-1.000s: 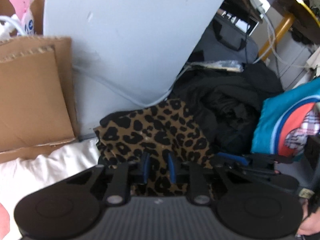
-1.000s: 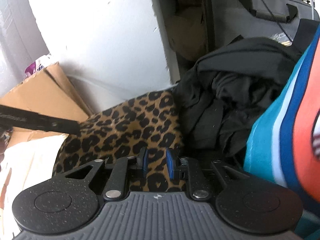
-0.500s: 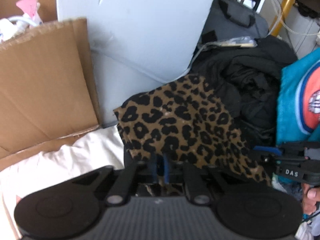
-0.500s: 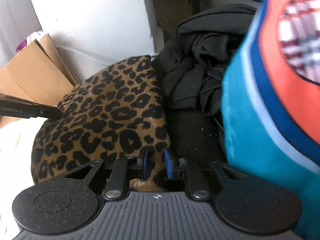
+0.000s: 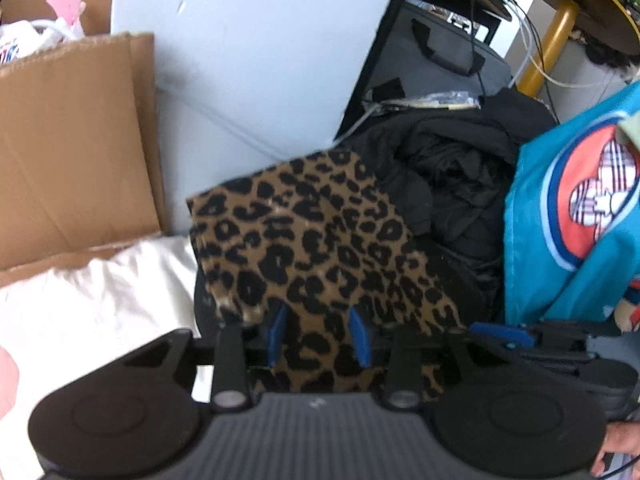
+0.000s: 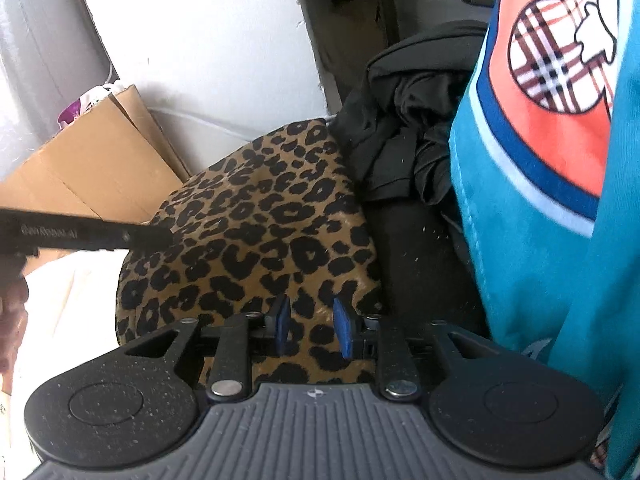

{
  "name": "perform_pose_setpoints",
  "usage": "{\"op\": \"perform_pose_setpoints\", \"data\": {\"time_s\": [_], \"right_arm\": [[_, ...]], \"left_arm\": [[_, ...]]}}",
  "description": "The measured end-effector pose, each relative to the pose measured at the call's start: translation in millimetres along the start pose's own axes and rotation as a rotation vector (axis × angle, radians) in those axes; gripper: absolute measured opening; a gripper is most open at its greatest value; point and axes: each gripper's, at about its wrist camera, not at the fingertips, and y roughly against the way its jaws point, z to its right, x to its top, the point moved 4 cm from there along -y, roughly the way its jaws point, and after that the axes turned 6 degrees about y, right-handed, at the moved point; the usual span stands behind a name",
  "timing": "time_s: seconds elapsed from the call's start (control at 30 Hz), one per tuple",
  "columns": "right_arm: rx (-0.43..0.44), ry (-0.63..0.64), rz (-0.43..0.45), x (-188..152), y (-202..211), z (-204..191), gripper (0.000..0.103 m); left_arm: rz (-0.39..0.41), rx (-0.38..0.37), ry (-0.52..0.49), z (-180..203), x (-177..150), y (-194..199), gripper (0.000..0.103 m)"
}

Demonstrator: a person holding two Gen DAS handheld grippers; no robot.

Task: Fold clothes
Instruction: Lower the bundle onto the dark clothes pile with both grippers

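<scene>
A folded leopard-print garment (image 5: pixel 312 240) lies against a heap of black clothes (image 5: pixel 452 184), its near edge under both grippers. My left gripper (image 5: pixel 318 334) is at that edge, its jaws opening; the blue pads (image 5: pixel 276 332) stand apart and the cloth shows between them without being pressed. My right gripper (image 6: pixel 312 326) is over the same garment (image 6: pixel 260 232), its jaws also opening, and its pads (image 6: pixel 342 332) are clear of the cloth. One finger of the left gripper (image 6: pixel 100 234) reaches in from the left in the right wrist view.
A teal shirt with an orange round print (image 5: pixel 568 220) hangs close on the right. Cardboard (image 5: pixel 72 152) and a white sheet (image 5: pixel 100 292) are on the left. A pale panel (image 5: pixel 260 60) stands behind, with a grey bag (image 5: pixel 444 64) and a yellow table leg (image 5: pixel 548 40) beyond.
Both pairs of blue pads were nearly together on the leopard garment's edge and now stand apart. Both grippers have shifted sideways, and the teal shirt fills more of the right wrist view.
</scene>
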Motion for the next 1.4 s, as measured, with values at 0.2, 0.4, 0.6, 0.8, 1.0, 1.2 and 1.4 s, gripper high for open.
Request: {"op": "perform_pose_setpoints", "data": {"time_s": [0.2, 0.4, 0.6, 0.8, 1.0, 1.2, 1.4], "right_arm": [[-0.019, 0.002, -0.056, -17, -7, -2, 0.035], [-0.020, 0.011, -0.096, -31, -6, 1, 0.035], [-0.025, 0.017, -0.122, -43, 0, 6, 0.035], [-0.047, 0.008, -0.117, -58, 11, 20, 0.035], [-0.026, -0.037, -0.120, -61, 25, 26, 0.036], [0.026, -0.108, -0.107, -61, 39, 26, 0.036], [0.053, -0.120, -0.118, -66, 38, 20, 0.036]], "left_arm": [[0.006, 0.023, 0.003, -5, -21, 2, 0.038], [-0.023, 0.031, 0.007, -13, -42, 10, 0.041], [-0.065, 0.021, 0.039, -23, -60, 18, 0.042], [-0.088, 0.021, 0.047, -30, -73, 24, 0.042], [-0.143, -0.023, 0.073, -32, -93, 25, 0.041], [-0.196, -0.075, 0.129, -31, -110, 17, 0.041], [-0.227, -0.098, 0.175, -31, -124, 7, 0.044]]}}
